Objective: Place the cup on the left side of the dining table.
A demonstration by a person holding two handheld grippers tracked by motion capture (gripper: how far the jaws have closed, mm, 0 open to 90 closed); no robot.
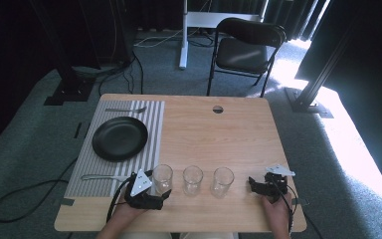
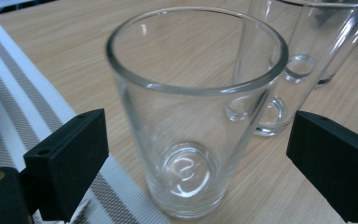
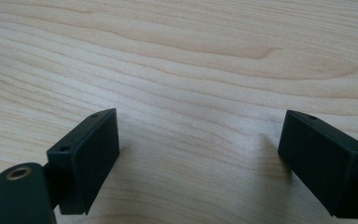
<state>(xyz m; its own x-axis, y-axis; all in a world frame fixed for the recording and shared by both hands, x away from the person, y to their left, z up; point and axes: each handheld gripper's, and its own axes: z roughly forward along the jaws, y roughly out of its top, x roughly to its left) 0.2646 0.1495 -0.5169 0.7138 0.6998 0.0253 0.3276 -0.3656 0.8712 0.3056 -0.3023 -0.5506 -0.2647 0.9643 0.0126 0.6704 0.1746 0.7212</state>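
Wooden table [image 1: 238, 129]: carries everything, three glasses in a row near the person.
Nearest glass [image 2: 193, 116]: upright, beside the striped placemat [image 1: 144, 129], between the left jaws, untouched.
Left gripper [image 2: 198, 154]: spread wide, straddling it.
Right gripper [image 3: 198, 154]: spread, over bare wood, farther away.

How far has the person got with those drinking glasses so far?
Already laid: a black round plate on the striped grey placemat, with cutlery beside it. In hand: the left gripper has its open jaws on either side of the leftmost clear glass tumbler, not pressing it. Left: all three tumblers stand in a row on the wooden table; the right gripper waits open over bare wood.
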